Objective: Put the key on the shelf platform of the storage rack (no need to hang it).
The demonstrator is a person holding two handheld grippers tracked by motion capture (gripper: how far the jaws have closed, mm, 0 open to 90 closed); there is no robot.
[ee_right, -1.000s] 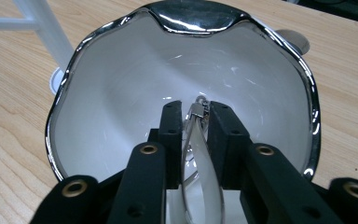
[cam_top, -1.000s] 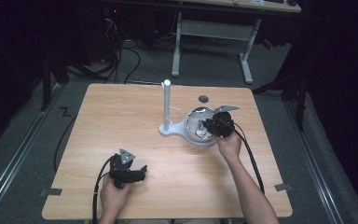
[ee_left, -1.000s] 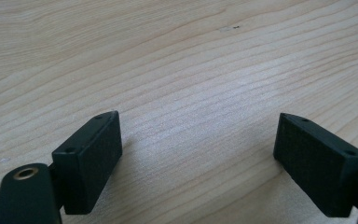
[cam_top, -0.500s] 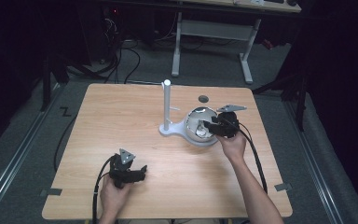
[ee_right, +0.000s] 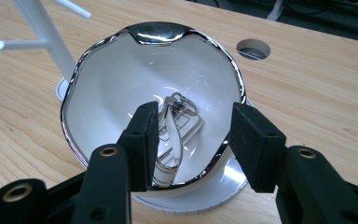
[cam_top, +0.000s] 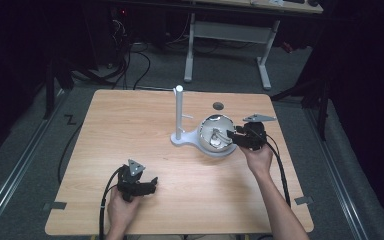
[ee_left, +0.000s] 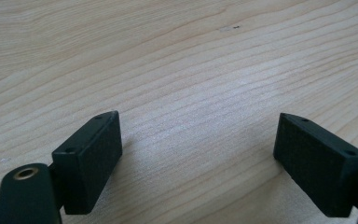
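Light wood-grain surface [cam_top: 130,125], fine parallel streaks. White bowl [ee_right: 121,88] with shiny silver rim; white strap [ee_right: 172,133] and silver clasp [ee_right: 179,102] inside. White stand [cam_top: 179,107] and base. Black left hand-held gripper [cam_top: 139,186], grey plate on top; black right hand-held gripper [ee_right: 193,140], brass-coloured screw holes. Black cables [cam_top: 280,170]. Dark grey floor [cam_top: 25,130].

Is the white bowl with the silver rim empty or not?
Not empty: the white bowl with the silver rim holds a white strap with a metal clasp.
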